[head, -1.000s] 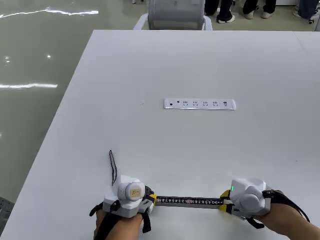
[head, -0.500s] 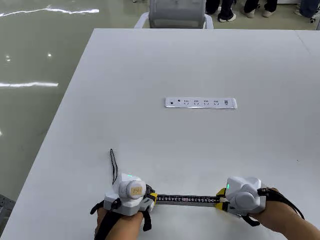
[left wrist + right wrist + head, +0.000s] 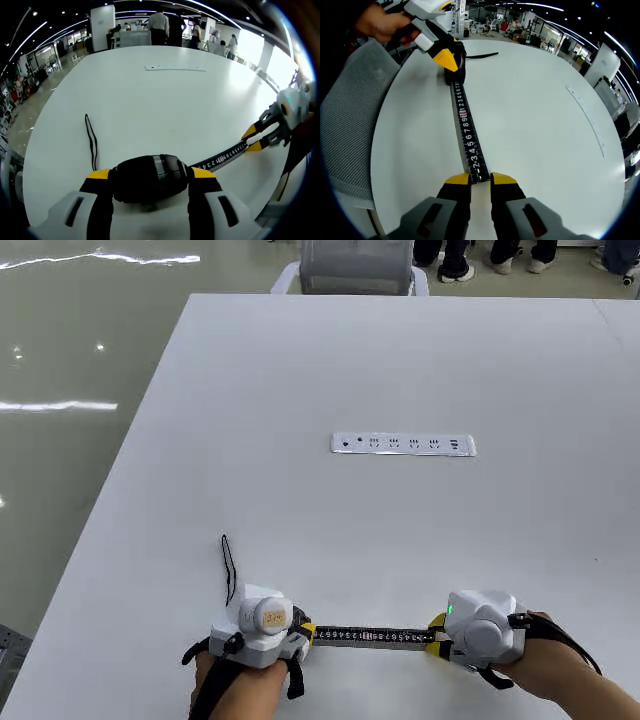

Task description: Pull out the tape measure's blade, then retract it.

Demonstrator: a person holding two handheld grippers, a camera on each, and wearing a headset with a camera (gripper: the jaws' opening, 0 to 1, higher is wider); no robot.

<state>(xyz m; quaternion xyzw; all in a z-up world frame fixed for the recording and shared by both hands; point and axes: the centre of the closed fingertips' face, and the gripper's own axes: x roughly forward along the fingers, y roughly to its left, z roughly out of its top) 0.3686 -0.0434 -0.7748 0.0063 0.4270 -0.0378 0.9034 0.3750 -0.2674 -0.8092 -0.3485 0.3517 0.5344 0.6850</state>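
Left tongs (image 3: pixel 150 173): clamped on the black tape measure case (image 3: pixel 150 186).
Right tongs (image 3: pixel 480 178): pinching the tip of the blade (image 3: pixel 467 134).
Blade: stretched straight between them over the counter (image 3: pixel 400 360).

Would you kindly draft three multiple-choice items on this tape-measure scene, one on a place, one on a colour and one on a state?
1. Where does the power strip lie on the table?
A. Between the two grippers.
B. Farther from the person than both grippers.
C. Hanging off the table's edge.

2. What colour are the fingertips of the right gripper?
A. Yellow.
B. Red.
C. Blue.

3. What state is the blade in?
A. Fully wound in.
B. Lying loose, gripped by nothing.
C. Drawn out from the case, which the left gripper clamps, with its end pinched by the right gripper.

Answers: 1 B, since the head view shows the strip beyond both grippers. 2 A, since the right gripper view shows yellow tips. 3 C, since the numbered blade spans from case to right gripper.
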